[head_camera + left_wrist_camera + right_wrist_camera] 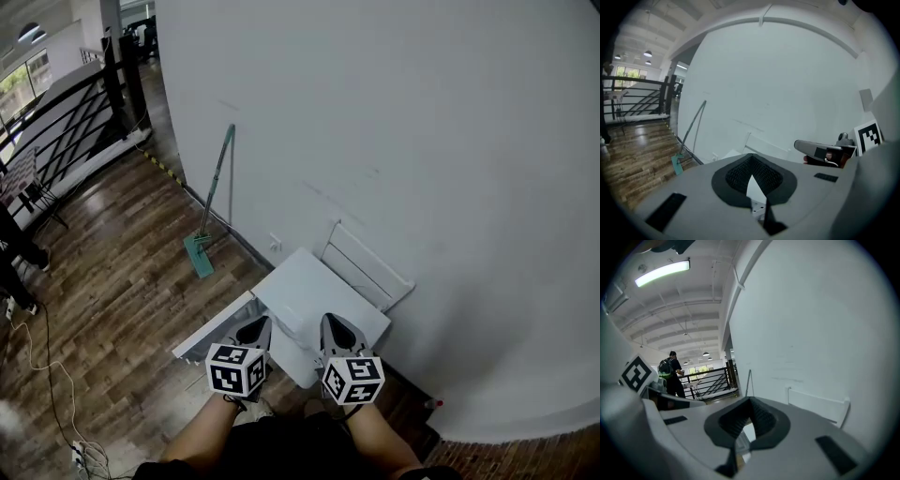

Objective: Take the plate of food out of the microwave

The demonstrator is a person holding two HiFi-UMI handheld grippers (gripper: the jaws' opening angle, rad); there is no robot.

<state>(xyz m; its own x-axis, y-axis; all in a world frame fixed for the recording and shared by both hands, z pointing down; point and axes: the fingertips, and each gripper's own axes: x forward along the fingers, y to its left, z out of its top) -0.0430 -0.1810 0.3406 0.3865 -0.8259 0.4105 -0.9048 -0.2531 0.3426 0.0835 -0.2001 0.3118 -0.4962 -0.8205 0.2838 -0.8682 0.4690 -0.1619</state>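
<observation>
— Grippers first; how do they stand?
— Left gripper [255, 330] has its jaws pressed together with nothing between them; right gripper [336, 330] reads the same in its own view, pads meeting and nothing pinched; the two sit side by side low in the head view, over the near edge of a white surface [305, 286].
— Where is the plate of food?
— Cannot tell; no view shows the plate of food or the microwave; what shows is that white surface set against a pale wall [422, 141], with a white frame [370, 264] leaning on the wall just behind it.
— Anything beside it?
— Green-handled mop [211, 202] propped on the wall to the left, its head down on the wood floor [103, 291]; black railing [70, 122] farther left; in the right gripper view a person with a backpack [670, 373] stands by that railing, well apart from the grippers.
</observation>
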